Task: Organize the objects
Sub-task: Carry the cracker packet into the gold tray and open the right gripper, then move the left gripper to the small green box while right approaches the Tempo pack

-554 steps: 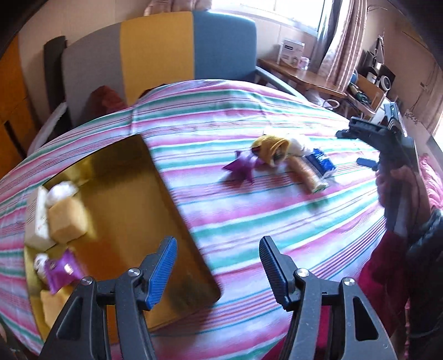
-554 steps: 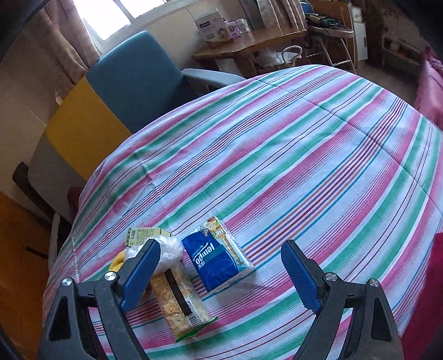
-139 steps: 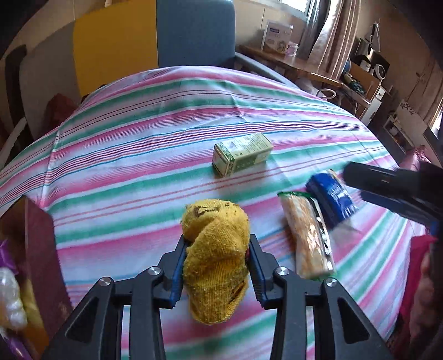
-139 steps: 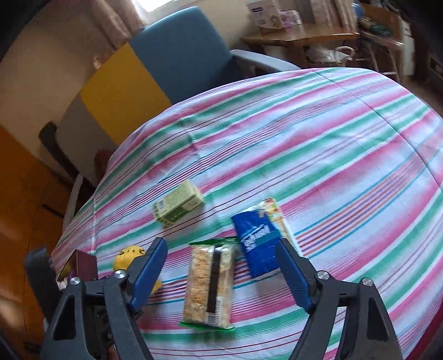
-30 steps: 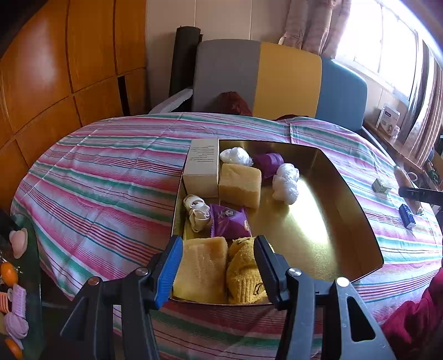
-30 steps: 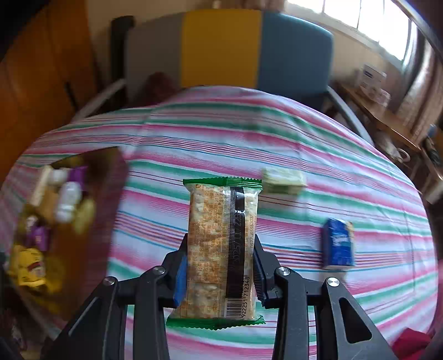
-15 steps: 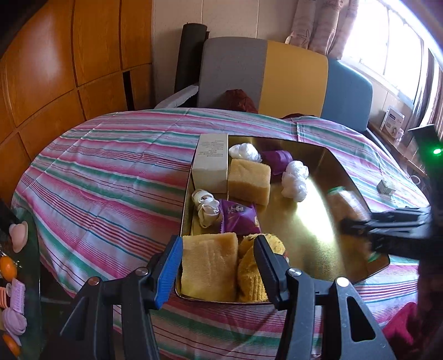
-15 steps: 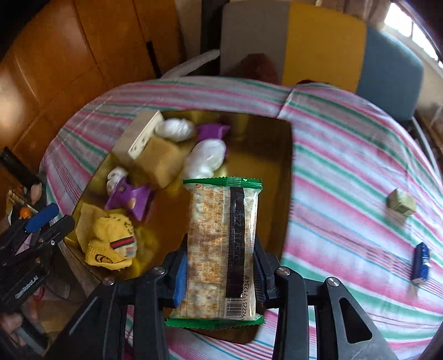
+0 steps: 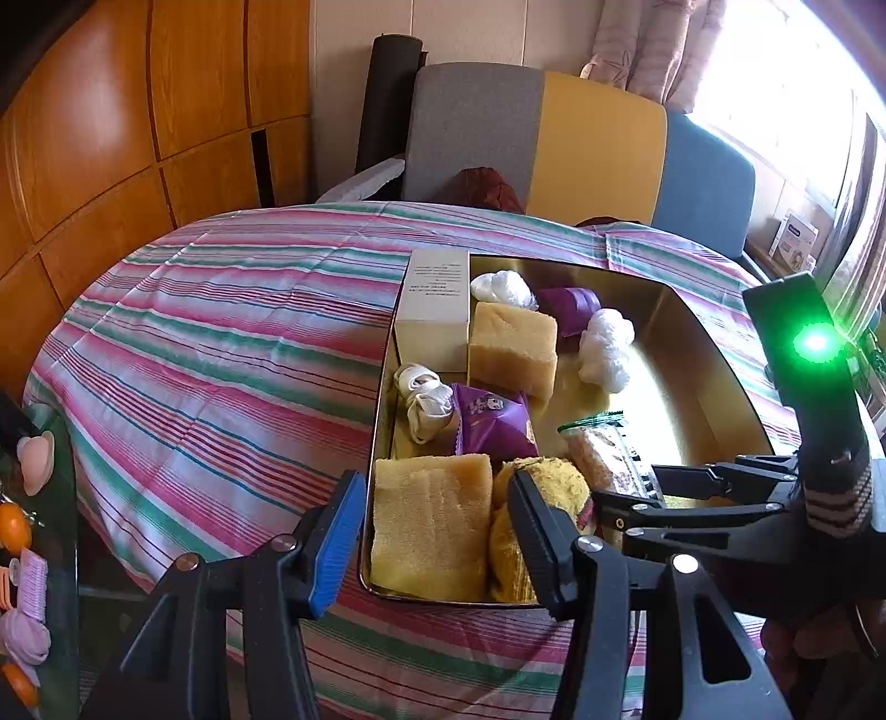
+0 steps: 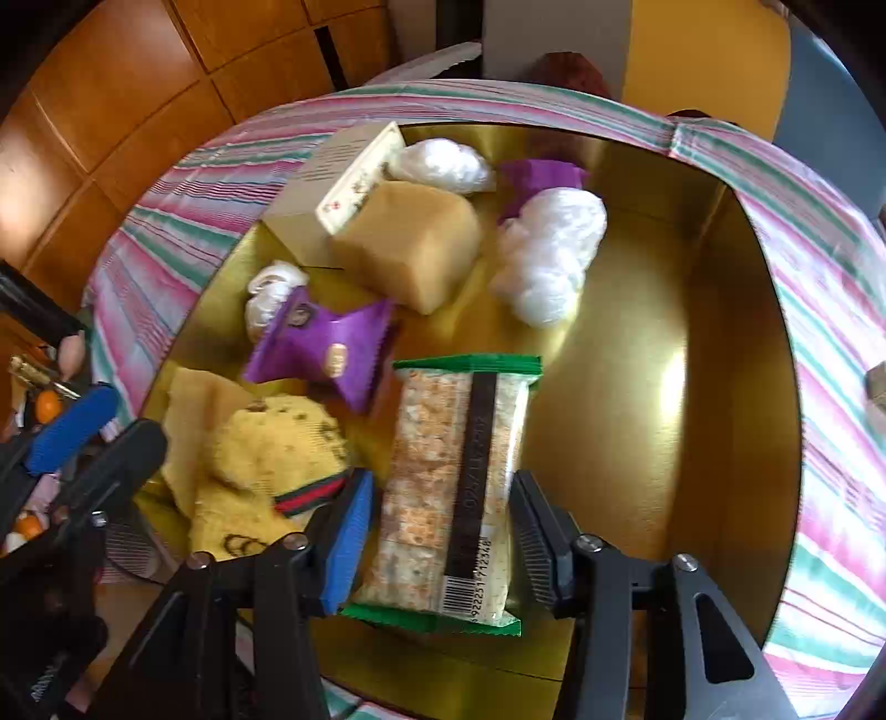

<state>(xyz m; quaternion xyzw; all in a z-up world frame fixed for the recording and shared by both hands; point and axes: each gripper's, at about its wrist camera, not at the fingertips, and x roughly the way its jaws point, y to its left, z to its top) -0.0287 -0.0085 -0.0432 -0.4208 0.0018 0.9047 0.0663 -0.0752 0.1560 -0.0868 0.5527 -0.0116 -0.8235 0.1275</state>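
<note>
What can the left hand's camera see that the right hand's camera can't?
Only the left camera shows the curtains and the right tool's green light.

Only the right camera shows the barcode on the cracker pack, lying between the right gripper jaws, which have just been opening.

Both show the gold tray, yellow sock and purple packet.

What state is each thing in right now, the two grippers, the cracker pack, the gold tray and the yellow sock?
right gripper: jaws just been opening, pads clear of the pack between them.
cracker pack: lying in the tray, released.
left gripper: open, empty, hovering at the tray's near edge.
gold tray: open-topped, partly filled, its right side bare.
yellow sock: crumpled in the tray's near left corner.
</note>
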